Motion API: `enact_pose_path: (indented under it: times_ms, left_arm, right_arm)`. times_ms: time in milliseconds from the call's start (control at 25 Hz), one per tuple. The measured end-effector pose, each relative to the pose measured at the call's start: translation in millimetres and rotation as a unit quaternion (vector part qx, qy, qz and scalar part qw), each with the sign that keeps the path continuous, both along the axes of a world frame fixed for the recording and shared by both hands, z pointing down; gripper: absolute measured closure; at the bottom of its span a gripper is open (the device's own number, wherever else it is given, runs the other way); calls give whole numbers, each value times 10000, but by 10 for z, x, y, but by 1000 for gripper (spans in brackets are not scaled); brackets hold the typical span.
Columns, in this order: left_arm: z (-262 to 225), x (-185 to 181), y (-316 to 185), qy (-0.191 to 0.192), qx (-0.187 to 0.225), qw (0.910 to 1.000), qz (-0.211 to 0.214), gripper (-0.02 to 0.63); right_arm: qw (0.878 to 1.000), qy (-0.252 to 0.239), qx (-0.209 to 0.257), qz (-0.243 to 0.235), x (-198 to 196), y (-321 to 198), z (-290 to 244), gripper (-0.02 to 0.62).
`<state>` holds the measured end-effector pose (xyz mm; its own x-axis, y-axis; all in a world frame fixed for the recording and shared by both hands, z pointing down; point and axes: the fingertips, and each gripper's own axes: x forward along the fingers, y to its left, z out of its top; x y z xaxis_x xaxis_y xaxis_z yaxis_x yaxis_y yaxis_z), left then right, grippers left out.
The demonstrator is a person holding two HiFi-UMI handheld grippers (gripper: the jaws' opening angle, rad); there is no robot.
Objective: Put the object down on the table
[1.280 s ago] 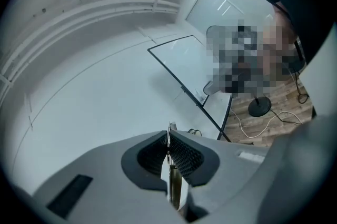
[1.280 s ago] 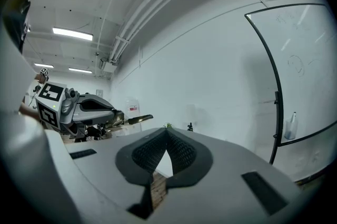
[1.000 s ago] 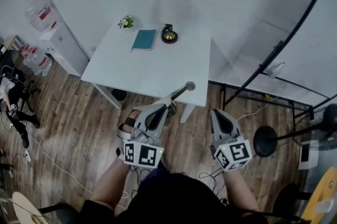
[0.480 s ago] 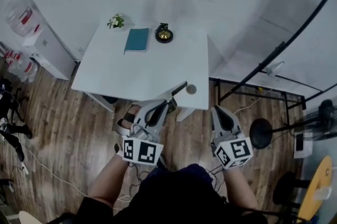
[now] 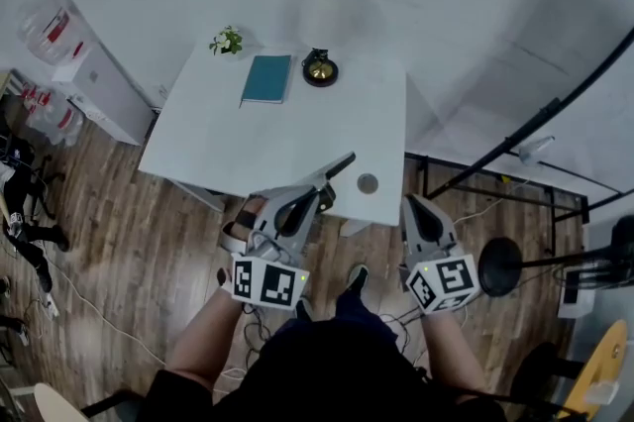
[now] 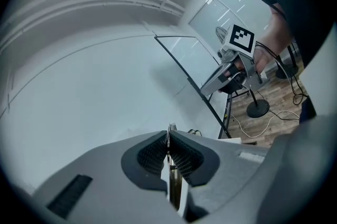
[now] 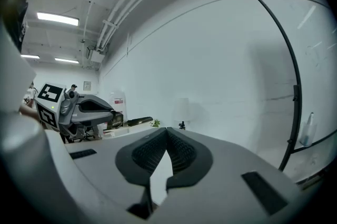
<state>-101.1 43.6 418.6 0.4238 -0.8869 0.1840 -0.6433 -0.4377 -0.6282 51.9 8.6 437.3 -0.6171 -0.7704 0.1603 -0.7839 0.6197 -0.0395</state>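
Note:
My left gripper (image 5: 315,196) is shut on a long, slim dark object (image 5: 337,168), which sticks out past the jaws over the near edge of the white table (image 5: 297,133). In the left gripper view the object (image 6: 174,186) shows as a thin strip clamped between the black pads (image 6: 152,157). From the right gripper view I see the left gripper (image 7: 84,110) with the object (image 7: 138,121) jutting forward. My right gripper (image 5: 414,205) is shut with nothing in it, over the floor just right of the table's near corner. Its pads (image 7: 150,154) meet at the tips.
On the table lie a teal book (image 5: 266,78), a small plant (image 5: 227,41), a black and gold ornament (image 5: 319,67) and a round grey disc (image 5: 368,182). A water dispenser (image 5: 79,63) stands left. A black stand base (image 5: 498,266) and curved black frame (image 5: 555,108) are right.
Both grippers have moved forward to the table. The left gripper's jaws now reach over the near edge, and the held object lies further over the tabletop.

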Motion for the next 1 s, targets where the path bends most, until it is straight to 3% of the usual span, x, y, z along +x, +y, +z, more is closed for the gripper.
enact_pose_path:
  times_ms: [200,640,1000]
  left_arm:
    - [-110,198,-378,-240,36,9995,-212,594]
    - [-90,499,-1135,-344,-195,9960,-801,594]
    - [122,579,-1561,-564,-395,9945,-793,594]
  right_arm:
    - [9992,-178,94,-345,94,-502,-99,591]
    - [9960,-405,89,-786,499,-1332,-141,591]
    - [9970,-455,-88,-625,781,-1735,24,591]
